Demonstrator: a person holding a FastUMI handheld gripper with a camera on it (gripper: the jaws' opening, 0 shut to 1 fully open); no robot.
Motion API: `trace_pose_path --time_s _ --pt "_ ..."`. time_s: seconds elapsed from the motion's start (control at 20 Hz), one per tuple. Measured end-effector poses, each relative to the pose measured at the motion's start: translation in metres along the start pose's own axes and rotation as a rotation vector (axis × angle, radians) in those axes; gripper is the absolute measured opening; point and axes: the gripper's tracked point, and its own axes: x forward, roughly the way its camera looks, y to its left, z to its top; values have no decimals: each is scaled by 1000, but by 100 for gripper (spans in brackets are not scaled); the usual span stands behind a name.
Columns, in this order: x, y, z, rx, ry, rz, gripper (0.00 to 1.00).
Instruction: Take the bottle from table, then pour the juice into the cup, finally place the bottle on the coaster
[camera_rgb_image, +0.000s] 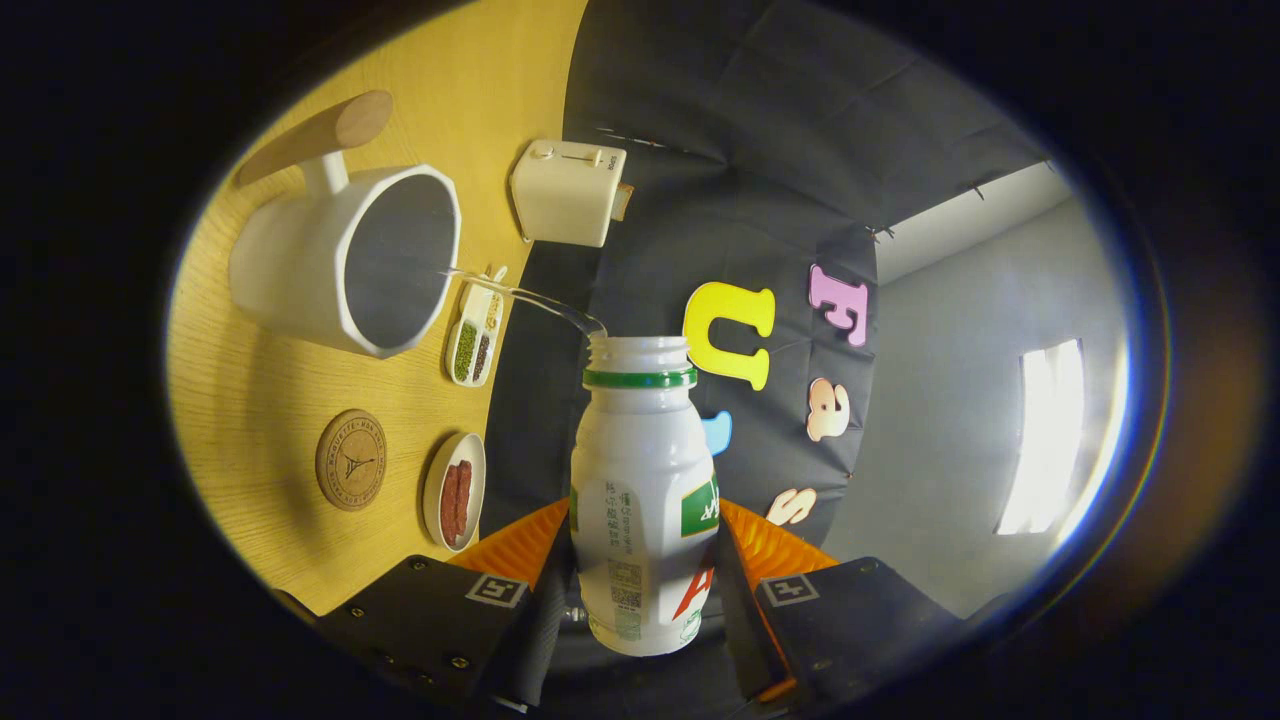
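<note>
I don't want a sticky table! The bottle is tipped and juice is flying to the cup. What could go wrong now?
1. The stream is thin and crosses open air from the bottle to the cup, passing over the bean tray; a wobble could drop juice there.
2. The gripper holds the bottle low, so it might slip or swing.
3. The coaster sits close to the sausage dish; setting down could bump it.
</note>
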Motion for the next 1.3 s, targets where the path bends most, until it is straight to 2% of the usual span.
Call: trace_pose_path --time_s 1.3 --pt "0 -5 4 -82 -20 -27 70"
